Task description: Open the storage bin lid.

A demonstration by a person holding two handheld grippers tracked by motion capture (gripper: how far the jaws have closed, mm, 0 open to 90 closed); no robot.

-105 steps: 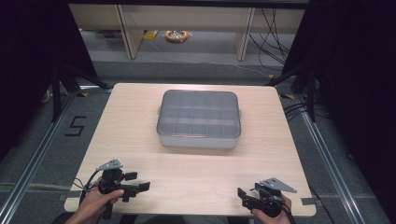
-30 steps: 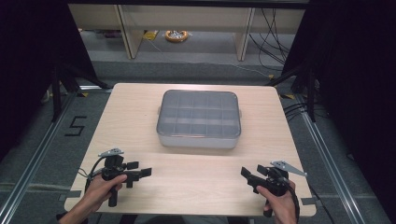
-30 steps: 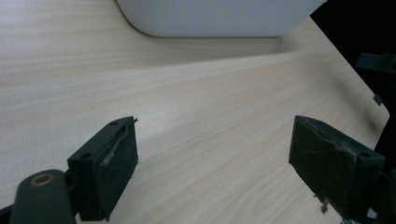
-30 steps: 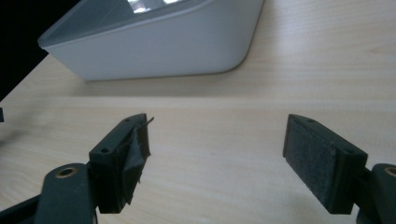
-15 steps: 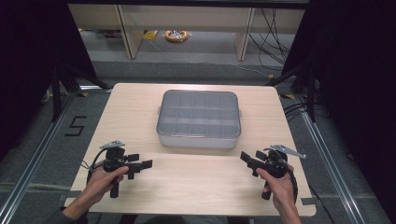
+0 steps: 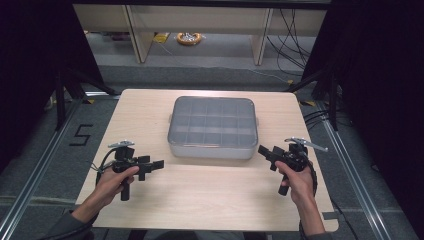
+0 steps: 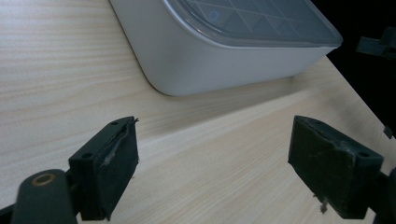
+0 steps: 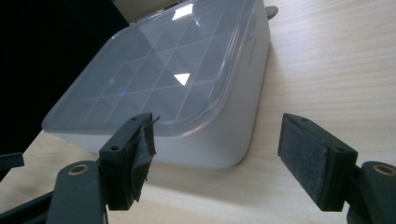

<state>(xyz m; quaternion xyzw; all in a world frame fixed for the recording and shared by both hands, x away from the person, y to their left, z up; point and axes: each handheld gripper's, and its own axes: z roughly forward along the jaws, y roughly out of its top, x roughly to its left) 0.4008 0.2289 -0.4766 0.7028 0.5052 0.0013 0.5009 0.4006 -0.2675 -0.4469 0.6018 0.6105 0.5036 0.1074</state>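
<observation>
A grey plastic box (image 6: 213,127) with a clear, gridded lid sits in the middle of the wooden table (image 6: 210,200). My left gripper (image 6: 152,167) is held over the table near the box's front left corner, apart from it, and its jaws are open and empty. In the left gripper view the left gripper (image 7: 229,172) frames bare wood, with the box (image 7: 224,60) beyond. My right gripper (image 6: 266,156) hovers by the box's front right corner. Its jaws have just been closing a little but stand wide with nothing between them. In the right gripper view the right gripper (image 8: 219,158) faces the box (image 8: 163,88).
Bare wood lies between the two hands at the table's front. Behind the table stand shelf legs, and an orange coil (image 6: 189,38) lies on the floor. Cables (image 6: 320,117) run along the right side. Dark curtains flank the table.
Both hands have moved forward from the table's front edge toward the box's front corners, the right one farther and a little higher. Nothing was taken hold of.
</observation>
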